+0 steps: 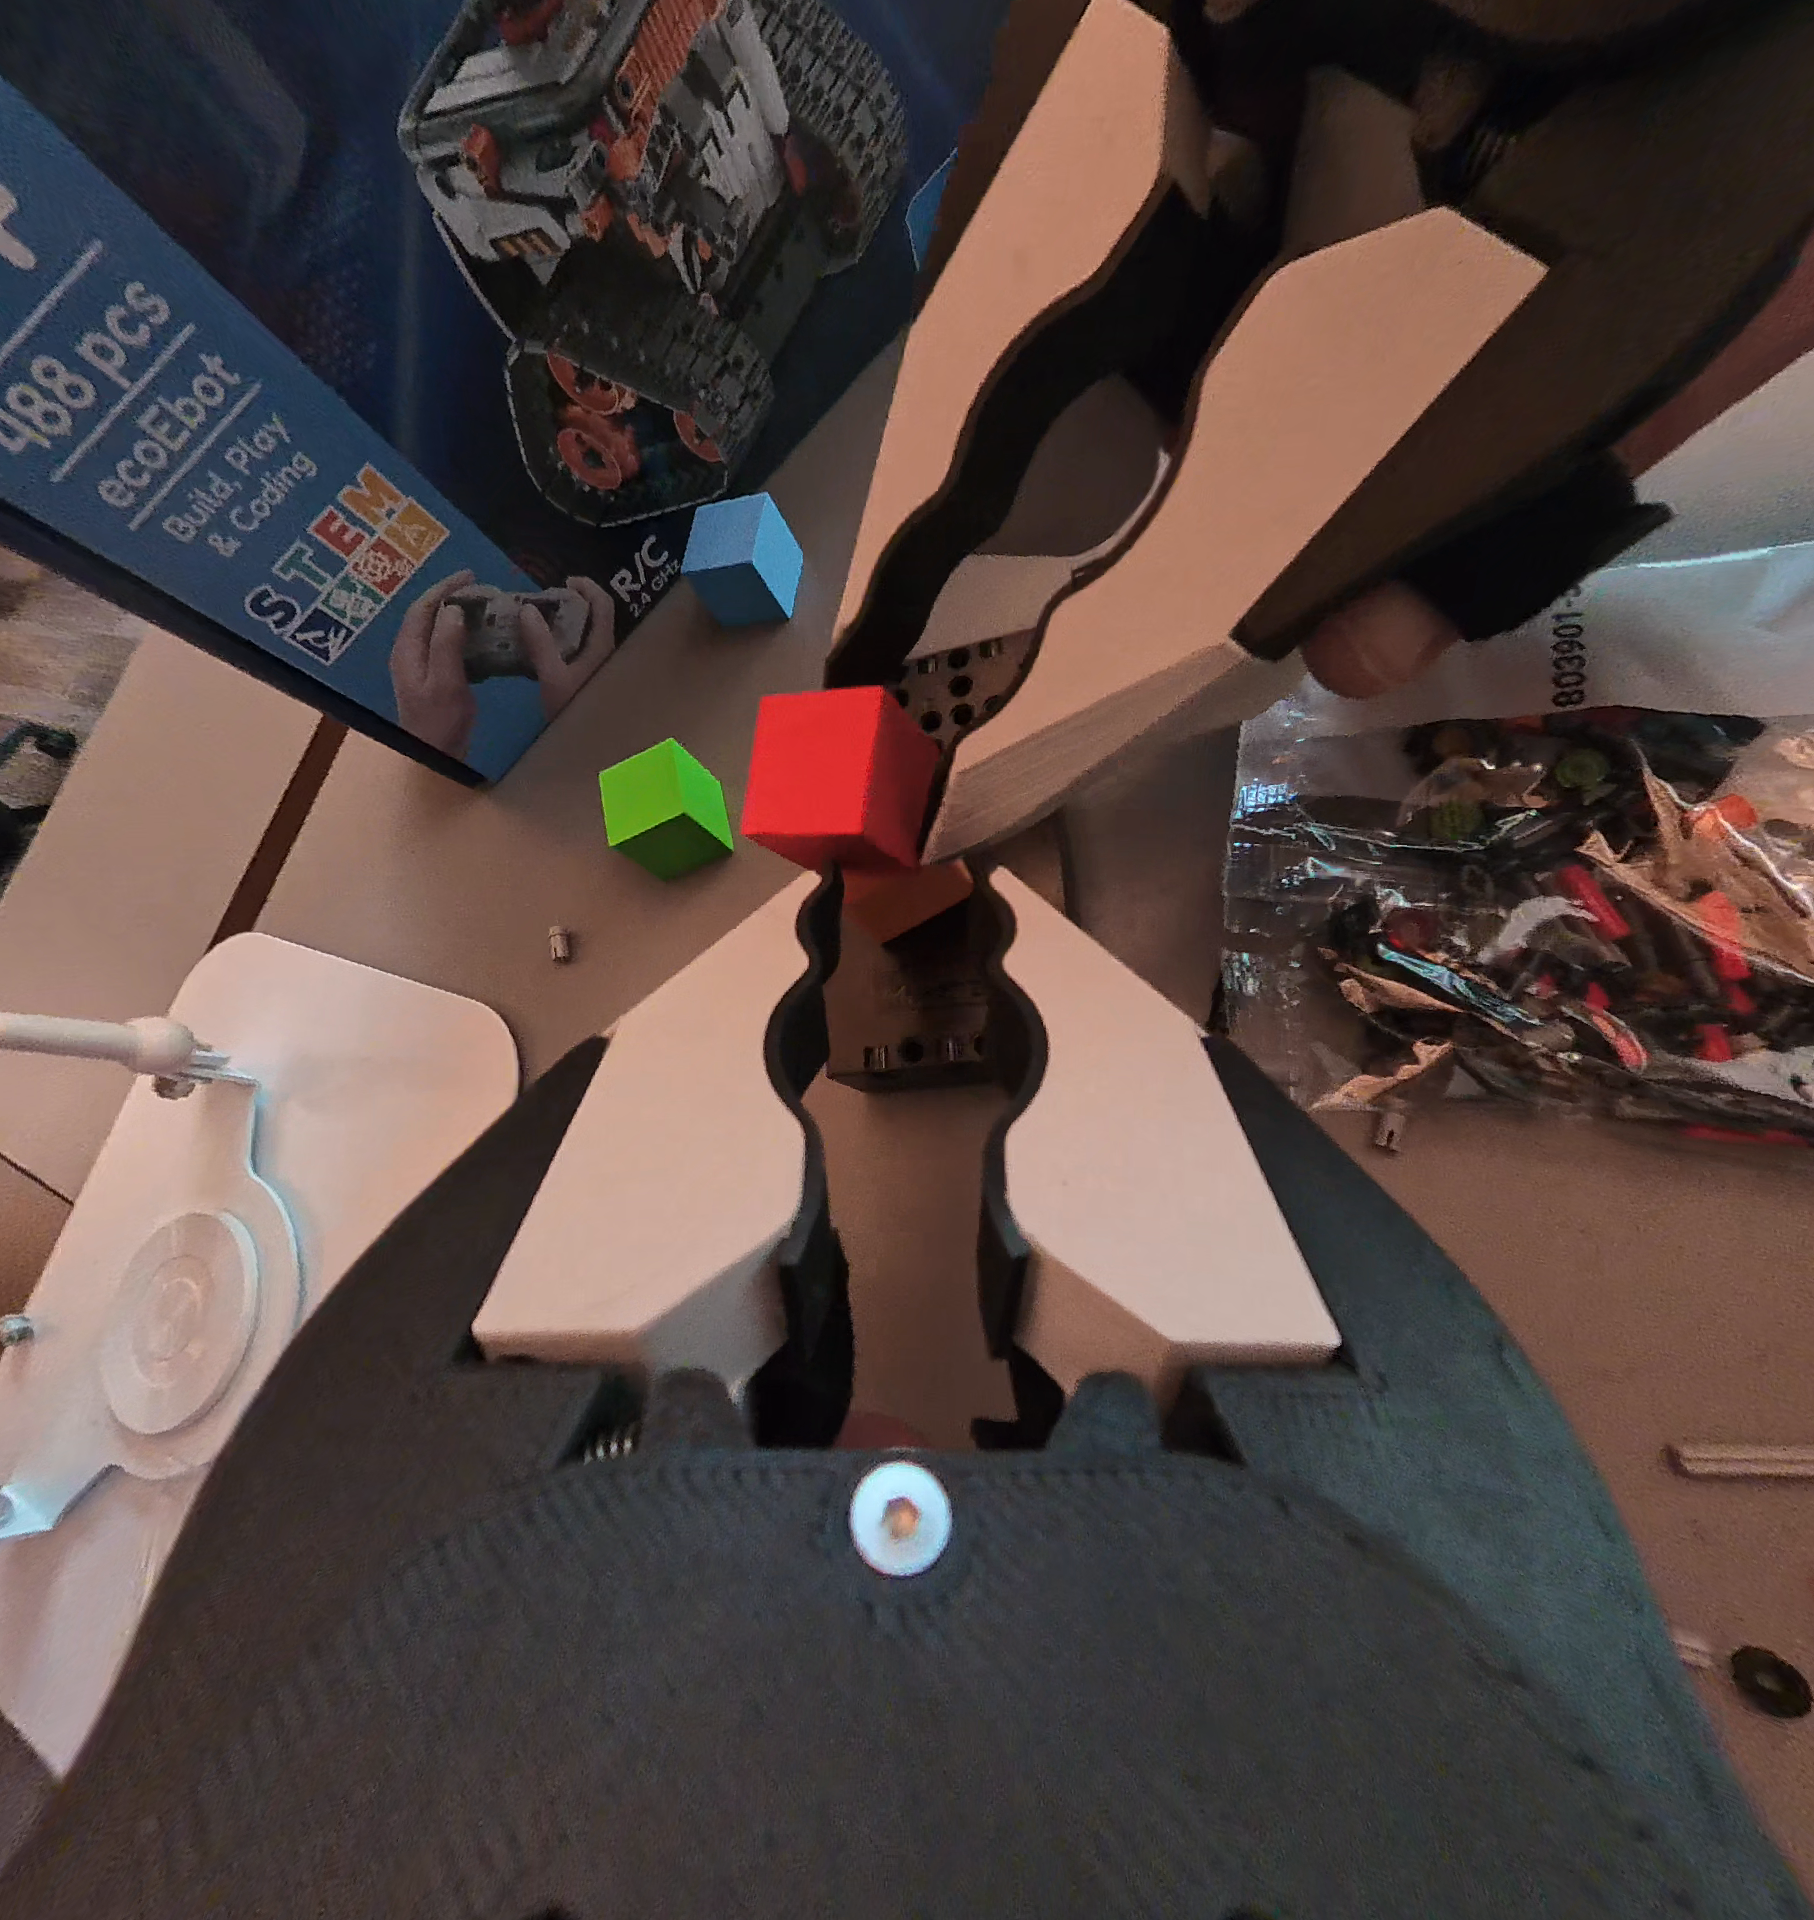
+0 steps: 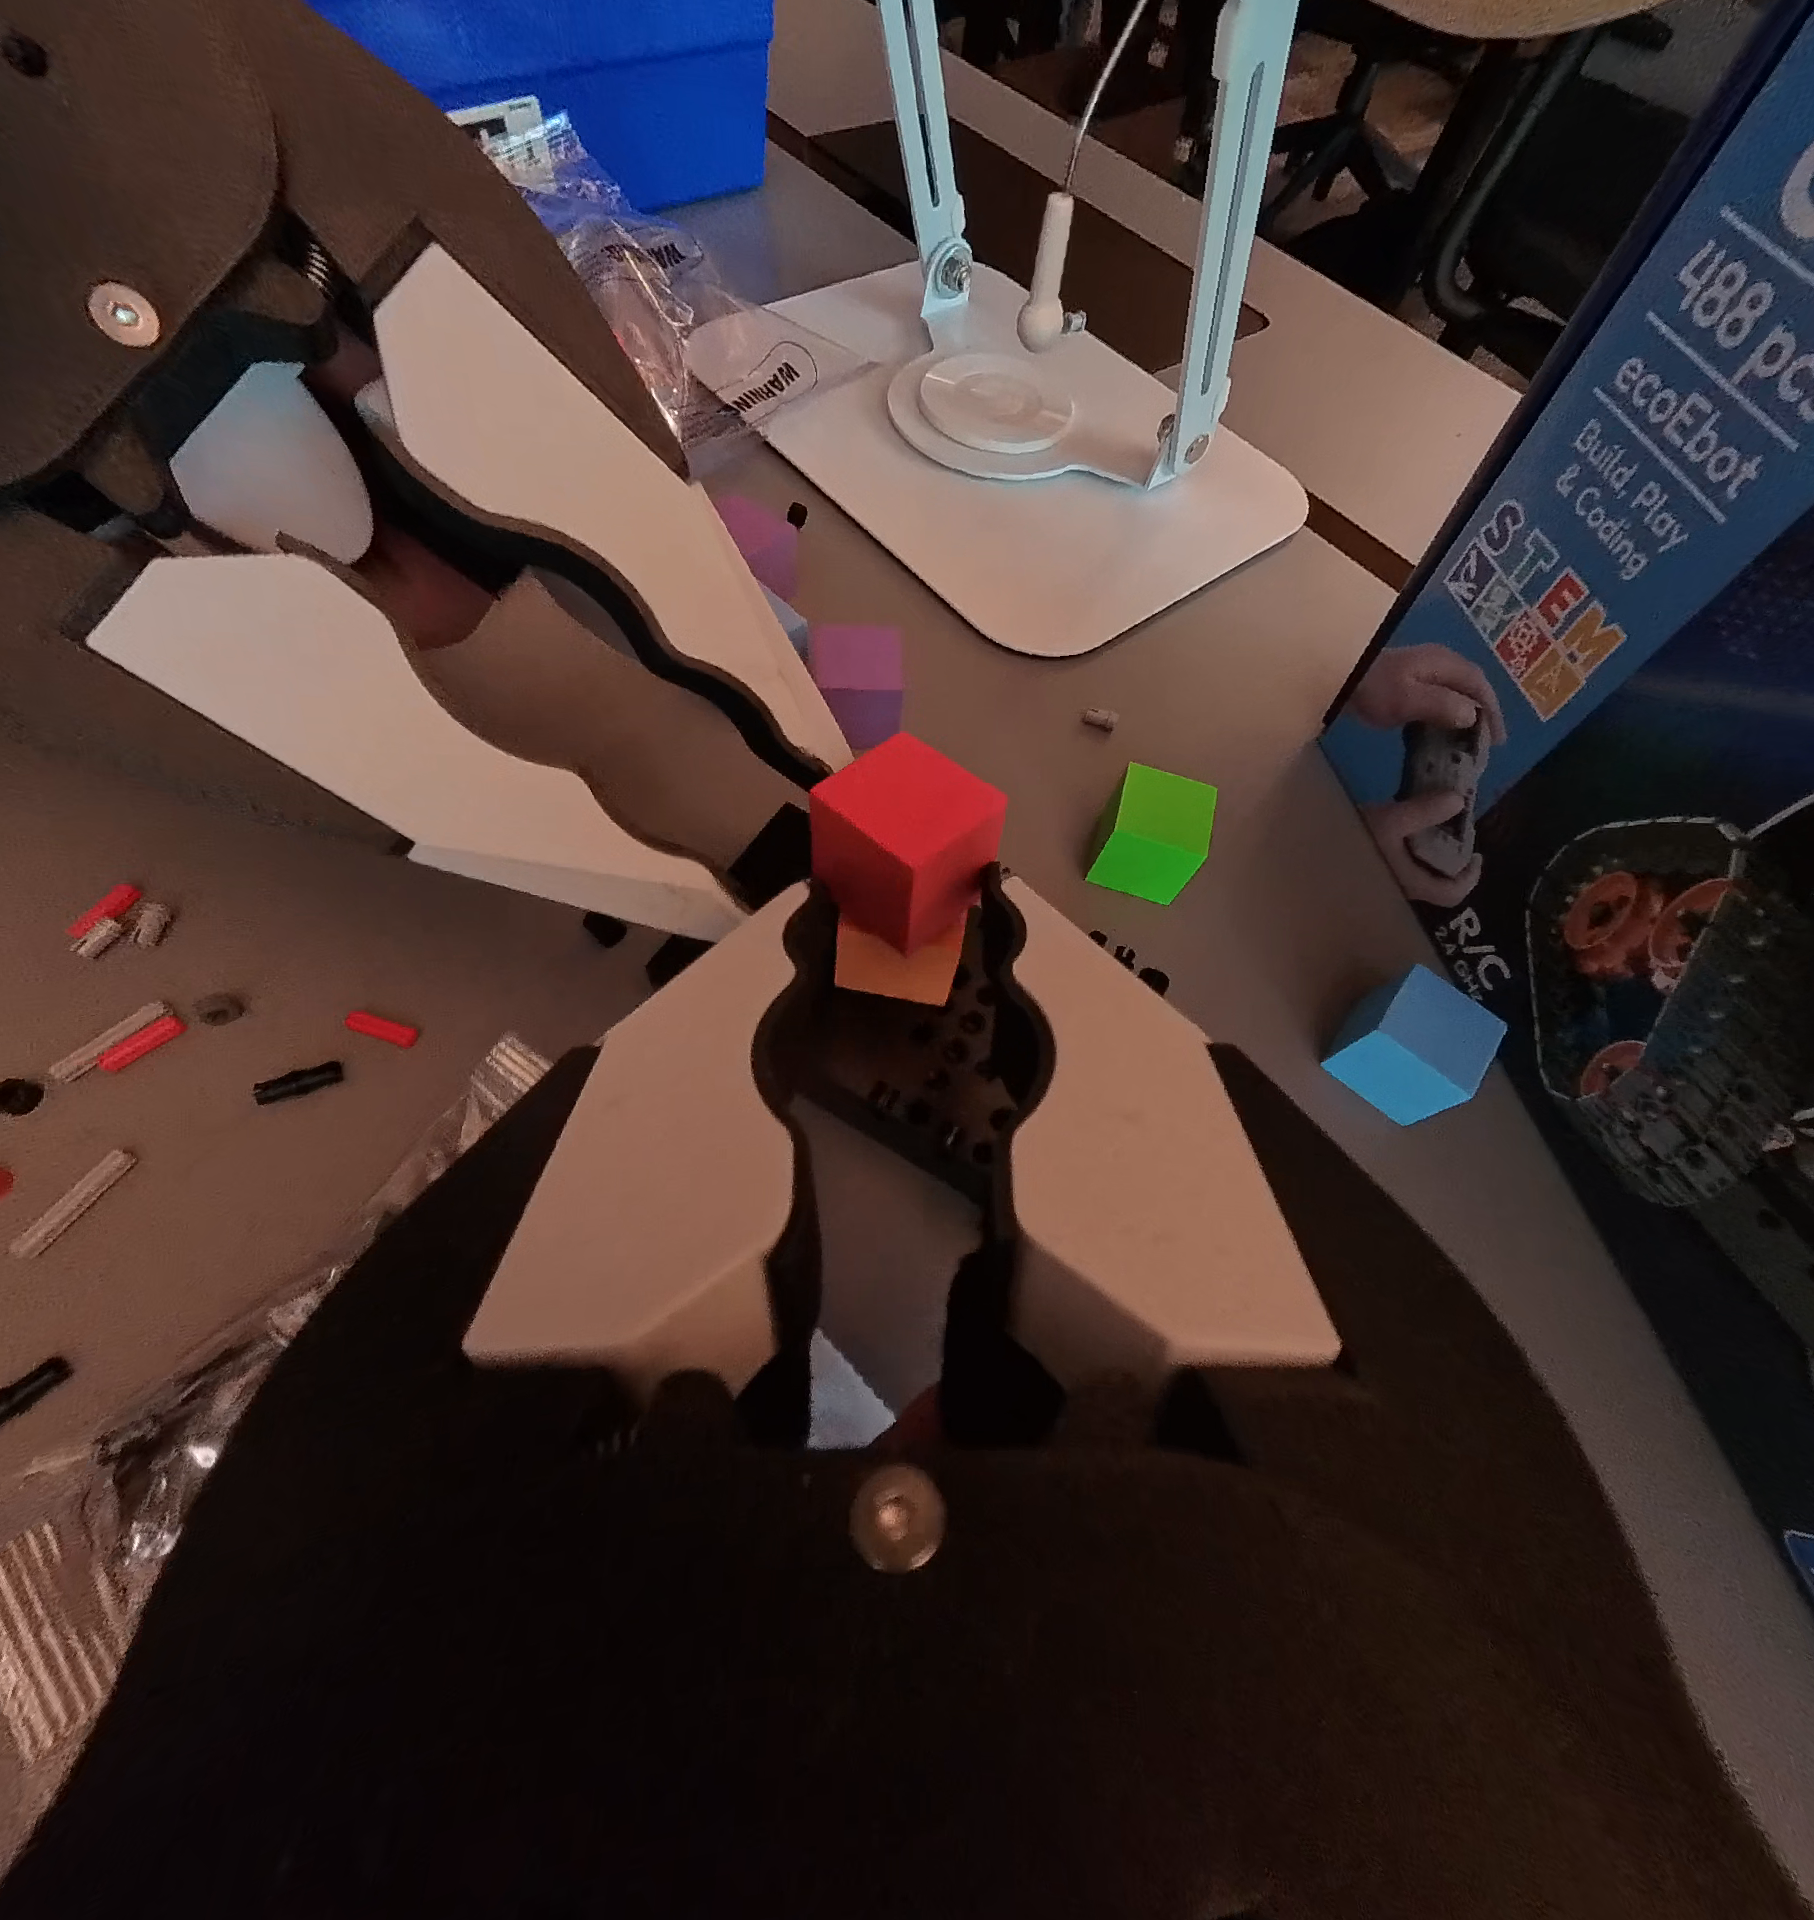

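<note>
Small matte red cube (image 2: 908, 831) stacked on orange cube (image 2: 898, 966), pinched in right gripper (image 2: 898, 888).
Left gripper (image 1: 908, 891) narrow around orange cube, grip unclear; liable to topple under any sideways twist.

Around the red cube (image 2: 908, 836) stacked on an orange cube (image 2: 898, 971), both grippers' white fingers crowd two sides, a green cube (image 2: 1152, 831) sits near another, with bare tabletop (image 2: 1267, 862) open between it and the tall blue cardboard box (image 2: 1651, 582).
</note>
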`<state>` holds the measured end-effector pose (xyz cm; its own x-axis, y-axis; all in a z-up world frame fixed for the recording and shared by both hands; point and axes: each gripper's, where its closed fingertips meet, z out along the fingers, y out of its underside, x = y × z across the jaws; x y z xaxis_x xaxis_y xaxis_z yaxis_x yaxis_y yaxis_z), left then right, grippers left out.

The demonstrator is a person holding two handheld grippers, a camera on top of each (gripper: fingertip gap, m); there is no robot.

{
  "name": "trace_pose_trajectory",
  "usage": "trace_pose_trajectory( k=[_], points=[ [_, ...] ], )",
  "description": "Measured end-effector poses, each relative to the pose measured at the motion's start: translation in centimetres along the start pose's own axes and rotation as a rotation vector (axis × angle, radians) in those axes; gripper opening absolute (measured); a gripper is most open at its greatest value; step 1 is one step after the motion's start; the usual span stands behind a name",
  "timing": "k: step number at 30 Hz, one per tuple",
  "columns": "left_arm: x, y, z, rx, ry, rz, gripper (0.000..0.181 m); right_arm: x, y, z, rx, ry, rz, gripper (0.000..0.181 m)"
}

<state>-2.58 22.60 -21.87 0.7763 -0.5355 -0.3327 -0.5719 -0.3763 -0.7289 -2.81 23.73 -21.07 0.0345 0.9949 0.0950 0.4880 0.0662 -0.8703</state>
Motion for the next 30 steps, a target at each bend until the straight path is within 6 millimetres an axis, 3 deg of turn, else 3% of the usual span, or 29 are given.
trace_pose_trajectory(
  k=[5,10,15,20,26,30],
  points=[
    [1.3,-2.3,-1.5,0.041,-0.001,0.093,0.021,-0.6,-0.4,-2.2,-0.016,-0.022,-0.029,0.027],
    [5.5,-3.6,-2.5,0.036,0.133,0.155,0.019,-2.6,0.9,-5.8,-0.064,-0.109,-0.035,0.027],
    [10.2,-2.5,-2.3,-0.049,0.304,0.225,0.018,-5.2,4.5,-7.8,-0.181,-0.205,-0.059,0.027],
    [13.5,0.0,-1.8,-0.153,0.452,0.244,0.015,-7.6,7.9,-7.8,-0.306,-0.292,-0.108,0.027],
    [13.6,0.2,-1.9,-0.152,0.483,0.212,0.018,-7.9,8.9,-7.7,-0.352,-0.297,-0.13,0.03],
    [11.9,0.2,-2.8,-0.129,0.461,0.168,0.02,-7.7,8.6,-8.2,-0.339,-0.298,-0.129,0.033]
  ],
)
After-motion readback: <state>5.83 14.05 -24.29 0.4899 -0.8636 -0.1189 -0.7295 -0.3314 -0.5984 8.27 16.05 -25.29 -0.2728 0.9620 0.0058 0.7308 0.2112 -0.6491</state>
